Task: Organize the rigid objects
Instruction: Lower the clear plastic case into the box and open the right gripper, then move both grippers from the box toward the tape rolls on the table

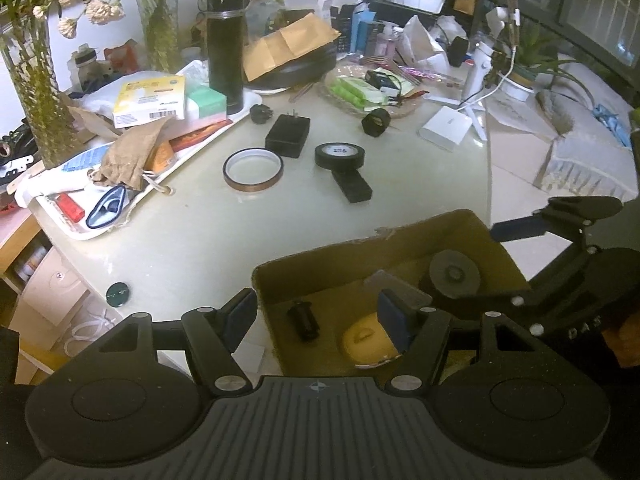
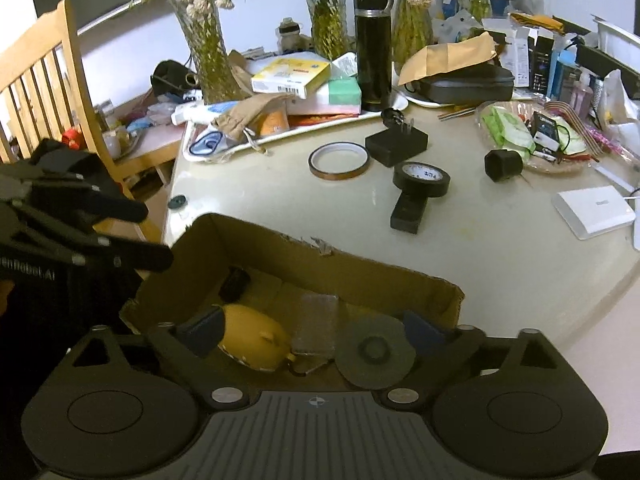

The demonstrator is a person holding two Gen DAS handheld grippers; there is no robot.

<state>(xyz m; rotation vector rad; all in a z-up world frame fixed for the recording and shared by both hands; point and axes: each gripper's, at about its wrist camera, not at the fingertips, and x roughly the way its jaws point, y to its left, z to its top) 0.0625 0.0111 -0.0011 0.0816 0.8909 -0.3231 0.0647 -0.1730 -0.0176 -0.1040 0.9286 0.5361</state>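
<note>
Over the open cardboard box at the near edge of the table, the right gripper hangs with its jaws spread wide and nothing pressed between them. Below it in the box lie a grey disc, a yellow rounded object and a clear flat piece, with a small black cylinder toward the box's far left corner (what the yellow thing is I cannot tell). The left gripper is at the box's left wall, jaws about half open; one finger is outside the wall and the other inside, and whether its pads press on the cardboard I cannot tell. Beyond the box, on the bare tabletop, stand a roll of black tape resting partly on a black block, an amber tape ring, a black power adapter and a black cap-like piece. Further from the box, a white tray holds cartons and a brown pouch, beside a tall black flask.
</note>
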